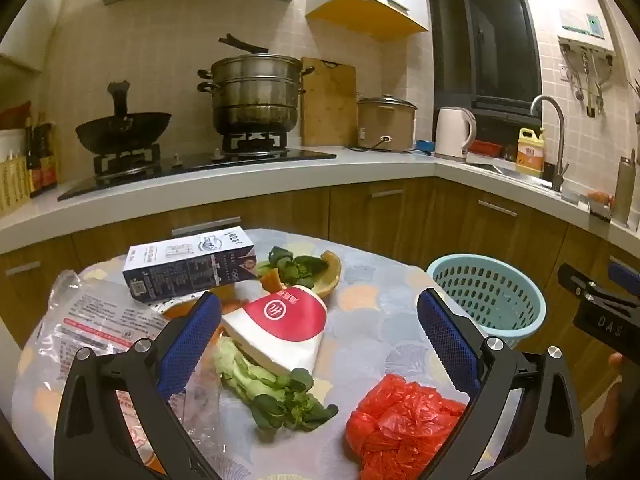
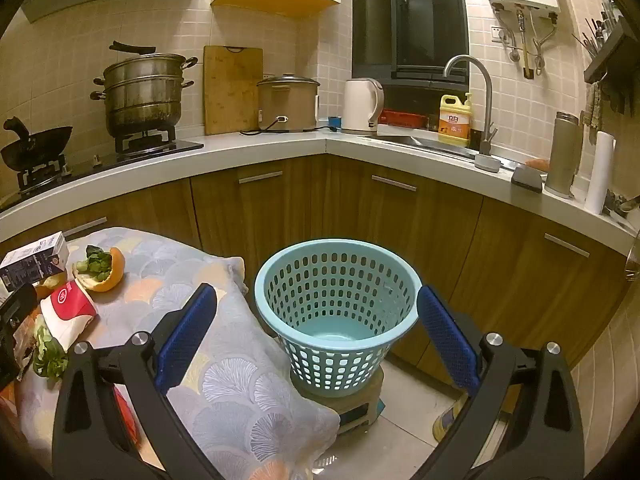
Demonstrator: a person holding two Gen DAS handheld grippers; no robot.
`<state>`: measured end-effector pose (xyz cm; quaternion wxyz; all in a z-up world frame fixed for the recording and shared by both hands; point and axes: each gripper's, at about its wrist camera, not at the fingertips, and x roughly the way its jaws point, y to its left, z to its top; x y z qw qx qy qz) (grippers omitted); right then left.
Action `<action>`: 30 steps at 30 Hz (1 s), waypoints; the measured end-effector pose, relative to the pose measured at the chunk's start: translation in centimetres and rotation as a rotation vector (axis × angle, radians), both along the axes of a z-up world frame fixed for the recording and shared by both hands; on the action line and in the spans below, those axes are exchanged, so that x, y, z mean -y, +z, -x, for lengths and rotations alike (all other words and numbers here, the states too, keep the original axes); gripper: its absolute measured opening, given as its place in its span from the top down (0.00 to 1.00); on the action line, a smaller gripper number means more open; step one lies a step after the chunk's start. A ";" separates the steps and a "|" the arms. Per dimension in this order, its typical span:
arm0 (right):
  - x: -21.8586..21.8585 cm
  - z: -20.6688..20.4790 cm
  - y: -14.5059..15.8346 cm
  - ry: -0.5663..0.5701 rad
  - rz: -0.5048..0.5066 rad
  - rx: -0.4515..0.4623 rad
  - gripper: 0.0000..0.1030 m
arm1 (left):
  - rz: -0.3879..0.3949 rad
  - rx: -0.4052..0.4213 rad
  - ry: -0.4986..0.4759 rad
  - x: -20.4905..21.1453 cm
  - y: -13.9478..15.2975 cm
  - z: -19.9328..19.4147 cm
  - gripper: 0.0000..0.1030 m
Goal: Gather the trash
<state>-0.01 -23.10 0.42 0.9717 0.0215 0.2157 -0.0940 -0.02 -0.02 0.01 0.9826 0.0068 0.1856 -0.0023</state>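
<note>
A small table with a patterned cloth [image 1: 360,332] holds trash: a dark milk carton [image 1: 188,264], a red and white paper cup [image 1: 280,328] lying on its side, leafy greens [image 1: 276,396], orange peel [image 1: 330,276] with greens in it, a crumpled red plastic bag [image 1: 400,428] and a clear printed plastic bag [image 1: 92,332]. My left gripper [image 1: 318,344] is open above the table, over the cup and greens. A light blue perforated basket [image 2: 338,312] stands on a stool right of the table. My right gripper [image 2: 316,336] is open and empty, in front of the basket.
A kitchen counter [image 2: 256,152] wraps behind, with a stove, wok [image 1: 122,130], steamer pot [image 1: 256,92], cutting board, rice cooker, kettle [image 2: 362,106] and sink with faucet [image 2: 486,100]. Wooden cabinets stand close behind the table and basket. The right gripper shows at the left wrist view's right edge [image 1: 600,312].
</note>
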 end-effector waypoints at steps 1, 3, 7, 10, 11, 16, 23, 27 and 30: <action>0.0 0.0 0.0 -0.001 0.001 0.000 0.07 | 0.021 -0.012 0.000 -0.1 0.0 -0.1 0.08; 0.0 0.0 0.0 0.000 0.000 0.001 0.07 | 0.013 -0.007 0.002 0.2 0.0 -0.1 0.08; 0.0 0.0 0.0 -0.002 0.002 0.002 0.07 | 0.062 -0.006 0.008 -0.2 0.4 0.1 0.08; 0.0 0.1 0.0 -0.008 0.002 0.005 0.07 | 0.069 -0.013 -0.010 -0.2 0.8 0.5 0.08; 0.0 0.0 0.0 -0.010 0.001 0.005 0.07 | 0.071 -0.020 -0.014 -0.3 0.9 0.2 0.08; -0.1 0.0 -0.2 -0.012 0.000 0.005 0.07 | 0.074 -0.016 -0.018 -0.7 0.6 0.2 0.08; 0.2 0.2 -0.1 -0.007 -0.001 0.006 0.07 | 0.077 -0.016 -0.017 -0.7 0.5 0.0 0.08; 0.1 0.2 -0.1 -0.007 -0.001 0.006 0.07 | 0.076 -0.022 -0.022 -0.7 0.4 -0.1 0.08; 0.1 0.2 -0.1 -0.006 -0.002 0.005 0.07 | 0.070 -0.015 -0.020 -0.6 0.3 0.1 0.08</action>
